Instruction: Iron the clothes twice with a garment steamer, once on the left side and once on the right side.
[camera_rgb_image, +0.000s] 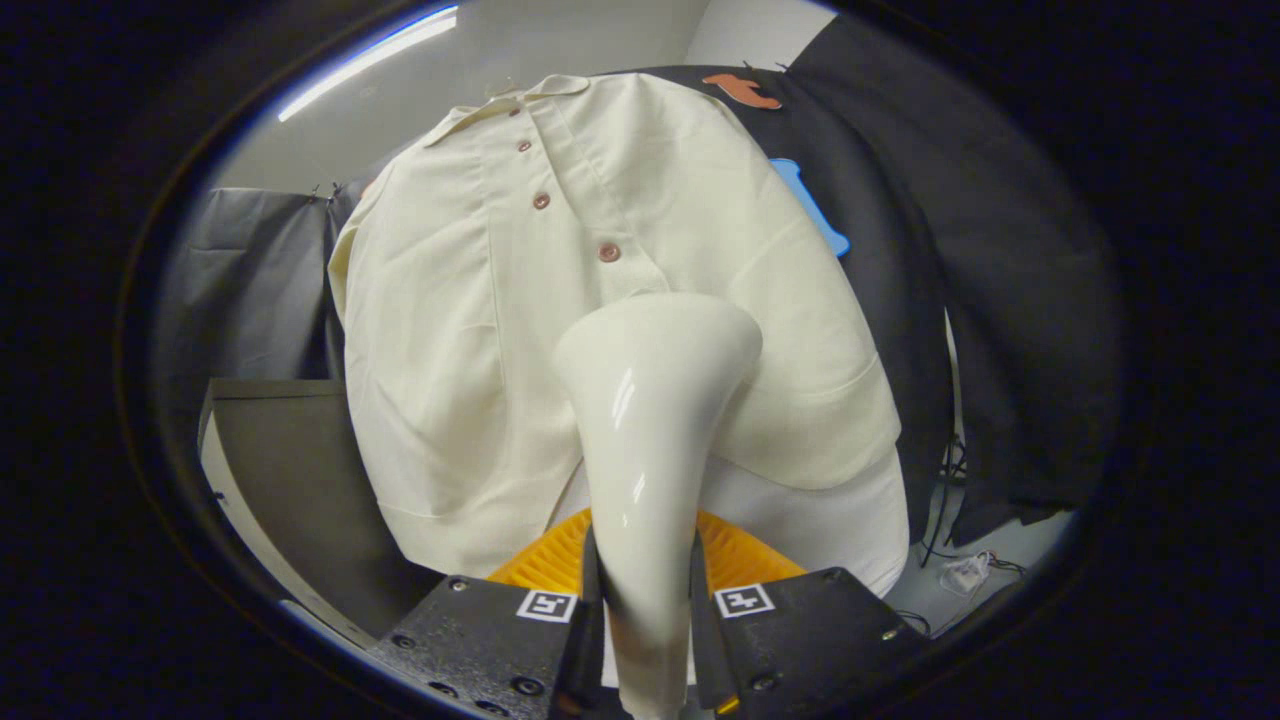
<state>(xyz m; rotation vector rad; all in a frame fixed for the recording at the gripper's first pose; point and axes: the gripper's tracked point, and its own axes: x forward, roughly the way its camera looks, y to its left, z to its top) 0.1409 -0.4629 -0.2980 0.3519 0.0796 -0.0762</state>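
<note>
To your far left, a grey cloth (250, 280) hangs in soft folds, clipped at its top; its lower part is cut off behind a flat grey panel (290, 470) whose make you cannot tell. Next comes the cream shirt (450, 330), hanging upright and facing you: matte woven fabric, a flat collar at the top, three reddish-brown buttons (541, 200) running down the placket. Its lowest buttons and the middle of its hem are hidden behind the garment steamer (650, 400), which stands in front of it. The steamer is glossy white plastic, a narrow neck flaring to a broad rounded head that lies against or just short of the shirt front; you cannot tell which. Your tool (644, 625) is clamped on the steamer's neck, both black fingers (500, 630) pressing its sides, each carrying a square marker. A ribbed orange part (745, 555) shows behind the fingers, mostly covered. To the right, black cloth (950, 250) drapes behind the shirt, and loose cables (950, 520) trail below its edge onto a pale floor, too small to make out.
</note>
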